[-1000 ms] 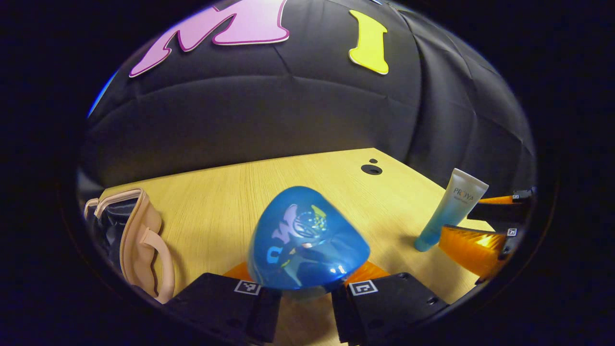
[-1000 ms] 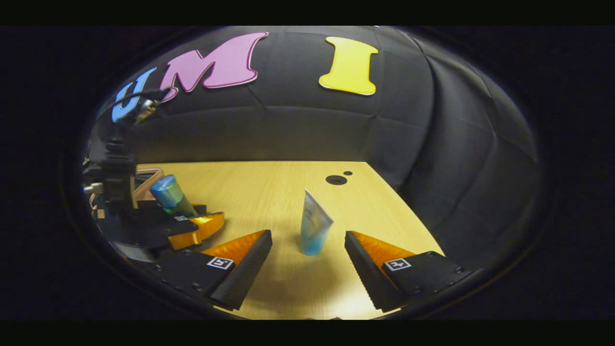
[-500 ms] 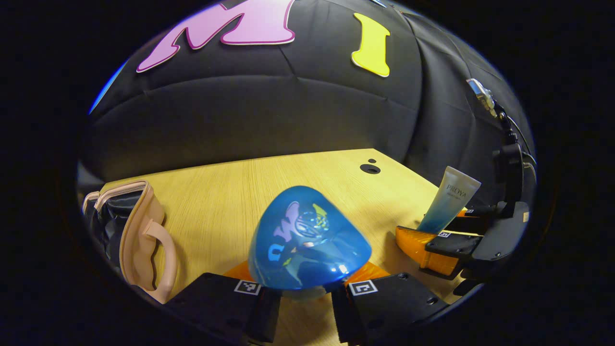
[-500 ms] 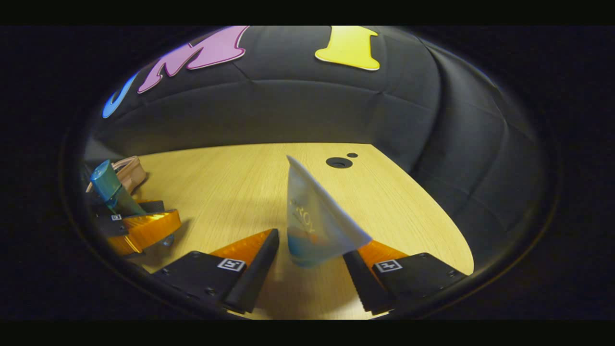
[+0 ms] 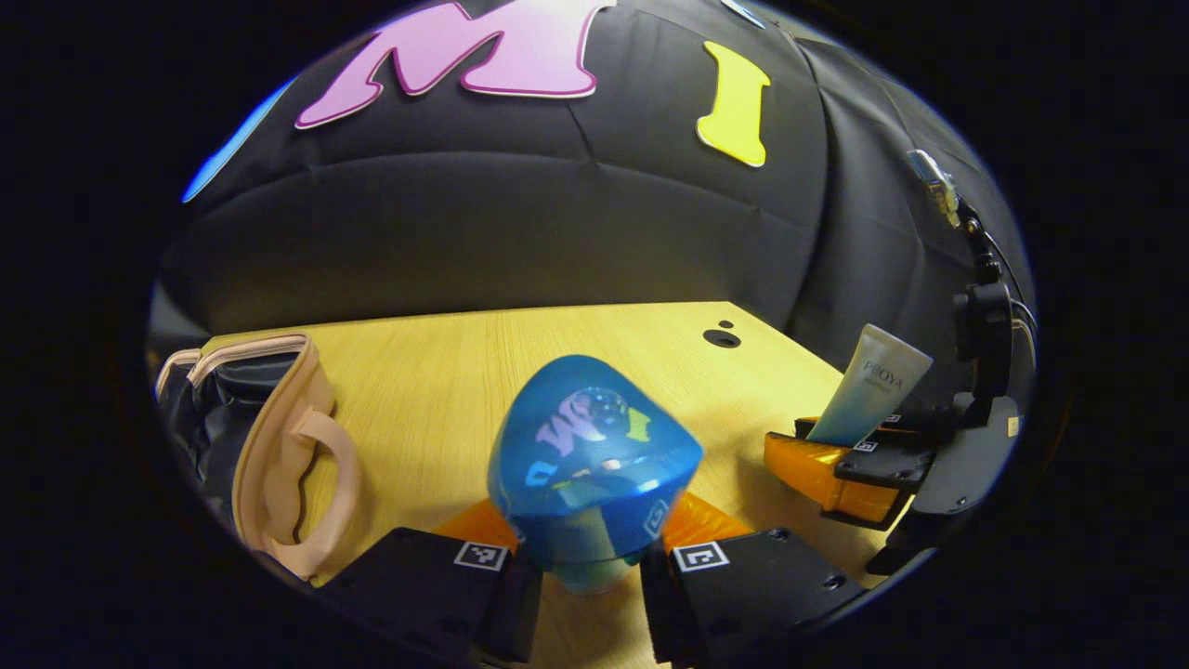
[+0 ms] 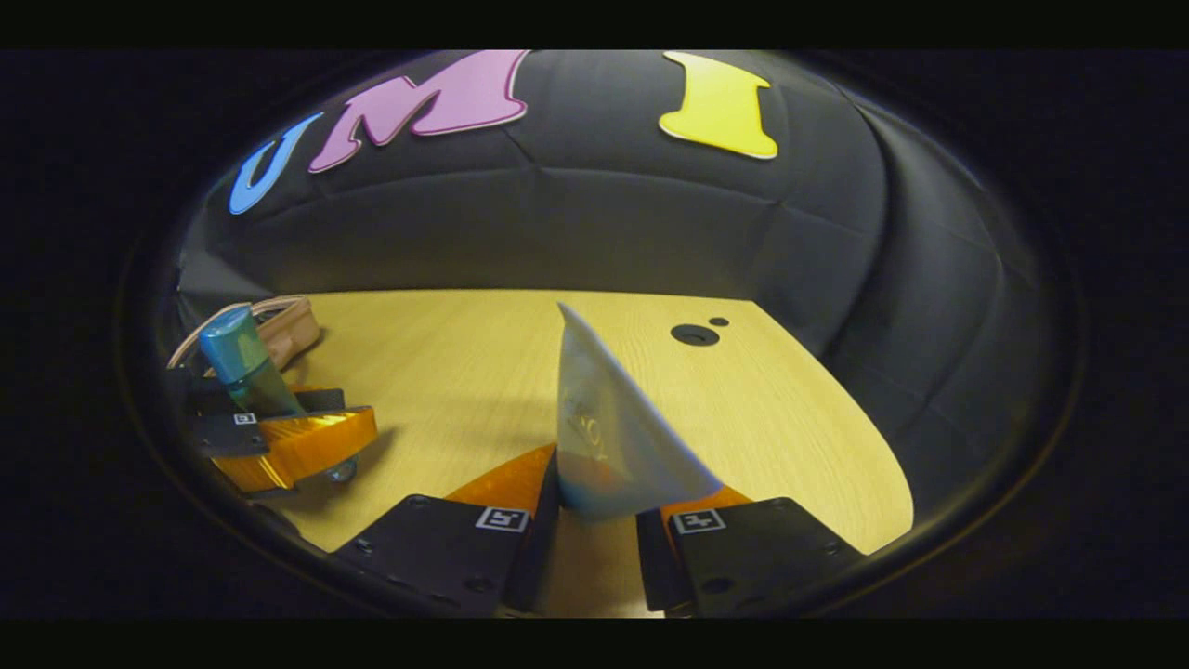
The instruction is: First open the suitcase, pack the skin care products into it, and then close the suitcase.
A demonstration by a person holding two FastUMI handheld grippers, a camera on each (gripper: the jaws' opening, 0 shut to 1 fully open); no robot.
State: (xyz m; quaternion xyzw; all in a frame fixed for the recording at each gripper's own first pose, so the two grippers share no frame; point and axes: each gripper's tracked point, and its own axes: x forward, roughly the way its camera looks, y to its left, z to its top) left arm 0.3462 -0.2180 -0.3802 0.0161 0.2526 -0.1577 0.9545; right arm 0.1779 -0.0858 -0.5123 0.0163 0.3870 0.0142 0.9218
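Both grippers are carrying one skin care product each above the desk (image 6: 446, 372), with the suitcase (image 5: 269, 437) serving as the landmark. The left gripper (image 5: 583, 567) is holding its jaws nearly closed on the neck of a blue-capped bottle (image 5: 590, 460); in the right gripper view that bottle is showing just in front of the suitcase. The right gripper (image 6: 594, 534) is pressing its narrowly parted jaws against the lower, cap end of a white-to-blue tube (image 6: 608, 432), well apart from the suitcase, on the side of the bottle away from it.

Handling, as a judgement: the bottle is looking rigid and glossy, so its cap is likely to be slippery; the narrower part below the cap is the safer place to hold, as is being done here. The tube is looking soft and light; its flat crimped end is pointing upward, and squeezing the body hard is risking deformation or leakage, so the stiffer shoulder near the cap is the better hold.

Containers: the suitcase is standing open on the desk, its pale rim and handle (image 5: 325, 455) facing the left gripper and a dark lining showing inside. Whether anything is lying in it cannot be told. Neither product is in it yet; packing and closing are remaining.
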